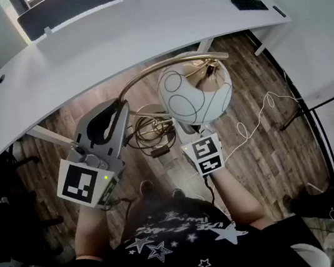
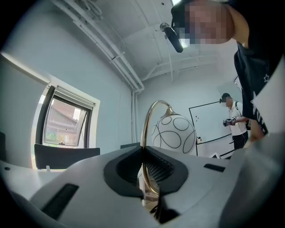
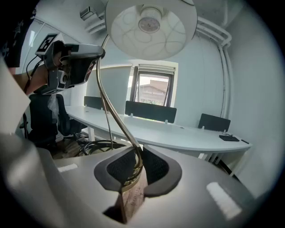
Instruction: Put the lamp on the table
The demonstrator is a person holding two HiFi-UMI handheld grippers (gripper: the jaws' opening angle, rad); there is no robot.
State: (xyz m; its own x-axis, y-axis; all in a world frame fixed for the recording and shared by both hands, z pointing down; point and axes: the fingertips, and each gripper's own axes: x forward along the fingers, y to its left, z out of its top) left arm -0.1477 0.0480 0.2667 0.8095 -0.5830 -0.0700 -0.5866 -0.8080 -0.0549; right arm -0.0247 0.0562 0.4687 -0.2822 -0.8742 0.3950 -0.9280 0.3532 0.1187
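Observation:
I hold the lamp in the air over the wooden floor, in front of the long white curved table (image 1: 107, 38). Its white globe shade (image 1: 195, 89) carries black loops and hangs from a curved gold stem (image 1: 145, 76). My left gripper (image 1: 118, 109) is shut on that stem; the gold stem (image 2: 144, 133) runs up between the jaws of the left gripper (image 2: 143, 153), with the shade (image 2: 174, 133) beyond. My right gripper (image 3: 136, 156) is shut on the stem's foot, just above the wooden base (image 3: 132, 198). The shade (image 3: 150, 26) hangs overhead there. In the head view the shade hides the right jaws; only the marker cube (image 1: 203, 154) shows.
Coiled cables (image 1: 150, 129) and a white cord (image 1: 259, 114) lie on the floor below the lamp. A black keyboard (image 1: 250, 3) sits at the table's far right end. Dark chairs (image 3: 150, 110) stand behind the table. Another person (image 2: 234, 120) stands by a whiteboard.

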